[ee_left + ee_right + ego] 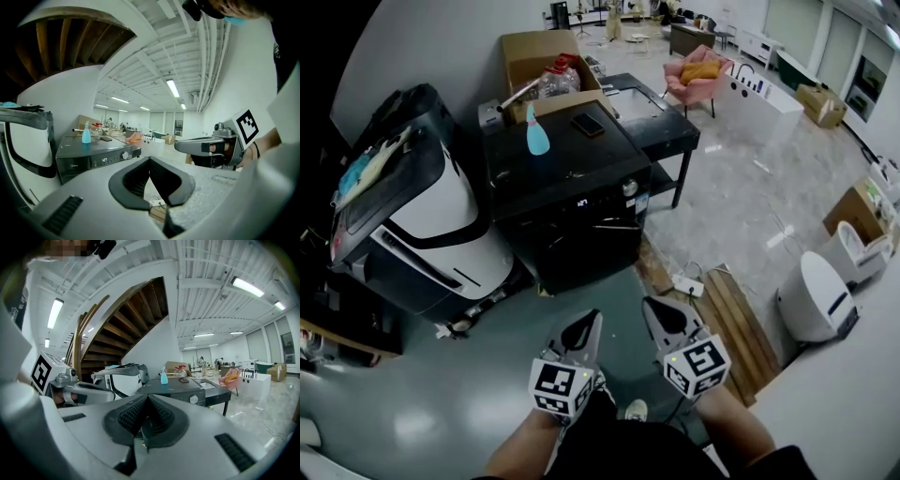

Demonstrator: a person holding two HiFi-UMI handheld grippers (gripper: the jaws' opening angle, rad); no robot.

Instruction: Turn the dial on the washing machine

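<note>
A black washing machine [567, 192] stands ahead on the floor, its lit display facing me. Its round silver dial [629, 187] sits at the right end of the control panel; I also see the dial [125, 155] in the left gripper view and the dial [193, 399] in the right gripper view. My left gripper [589, 328] and right gripper [658, 317] are side by side low in the head view, well short of the machine. Both are shut and hold nothing. On the lid stand a blue spray bottle [536, 130] and a dark phone [588, 124].
A white-and-black machine [417, 220] stands left of the washer. A black table [652, 117] and a cardboard box [539, 61] are behind it. A wooden pallet [727, 314] with a power strip [686, 284] lies to the right; a white unit [816, 298] stands further right.
</note>
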